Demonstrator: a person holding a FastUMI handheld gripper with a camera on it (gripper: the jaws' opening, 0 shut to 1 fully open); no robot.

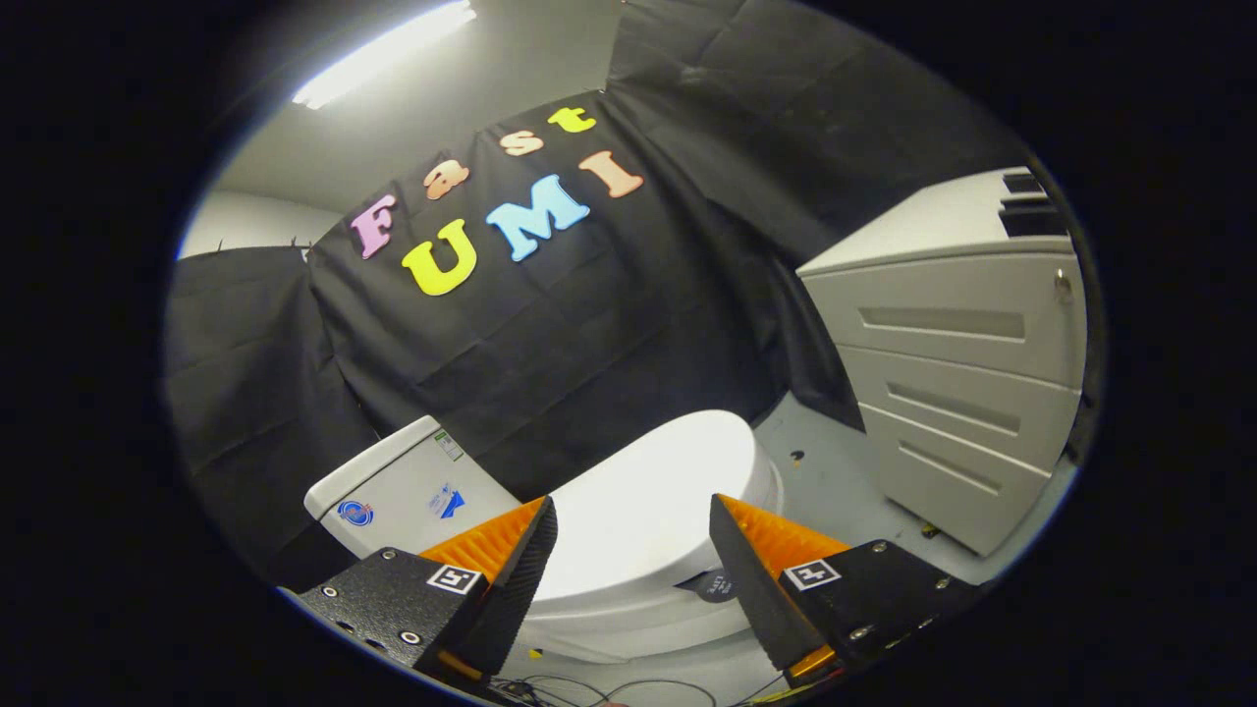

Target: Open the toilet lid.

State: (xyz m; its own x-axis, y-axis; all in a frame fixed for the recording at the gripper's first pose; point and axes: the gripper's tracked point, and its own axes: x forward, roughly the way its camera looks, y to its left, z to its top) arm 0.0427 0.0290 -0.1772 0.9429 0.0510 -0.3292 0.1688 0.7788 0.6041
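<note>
Toilet lid [653, 491] — closed, just ahead. Gripper [633, 535] — fingers apart, empty. I judge I should hook its front edge and lift slowly.

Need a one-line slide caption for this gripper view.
Open claw hovers above the closed toilet lid, tank to one side and drawer cabinet to the other.
</note>
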